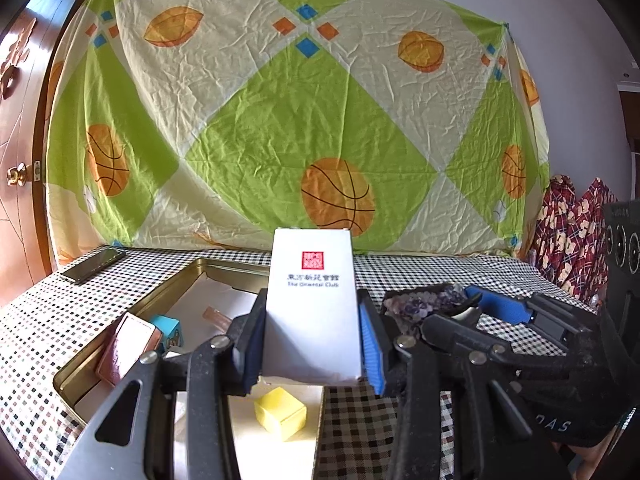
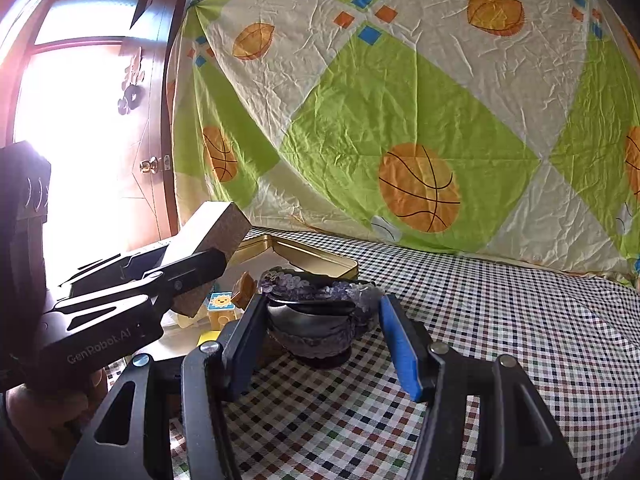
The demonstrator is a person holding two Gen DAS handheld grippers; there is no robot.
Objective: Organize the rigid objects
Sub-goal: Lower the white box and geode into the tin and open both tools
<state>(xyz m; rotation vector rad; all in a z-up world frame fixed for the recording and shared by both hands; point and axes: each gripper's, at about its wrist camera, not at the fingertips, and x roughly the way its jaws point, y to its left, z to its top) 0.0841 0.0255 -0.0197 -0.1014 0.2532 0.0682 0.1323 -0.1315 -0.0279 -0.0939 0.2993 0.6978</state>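
My left gripper [image 1: 312, 344] is shut on a tall white box [image 1: 314, 304] with a red seal, held upright above the gold tin tray [image 1: 116, 340]. The box also shows in the right wrist view [image 2: 208, 236], tilted. In the tray lie a yellow cube [image 1: 280, 412], a pink-brown box [image 1: 128, 346] and a blue cube [image 1: 170, 330]. My right gripper [image 2: 320, 336] is open, its fingers on either side of a purple crystal cluster on a dark stand [image 2: 320, 312]. The cluster also shows in the left wrist view [image 1: 424, 304].
A dark phone [image 1: 94, 265] lies at the far left of the checked tablecloth [image 2: 500, 320]. A patterned sheet [image 1: 300, 112] hangs behind the table. A wooden door [image 2: 148, 128] stands at the left. Floral fabric [image 1: 568, 240] is at the right.
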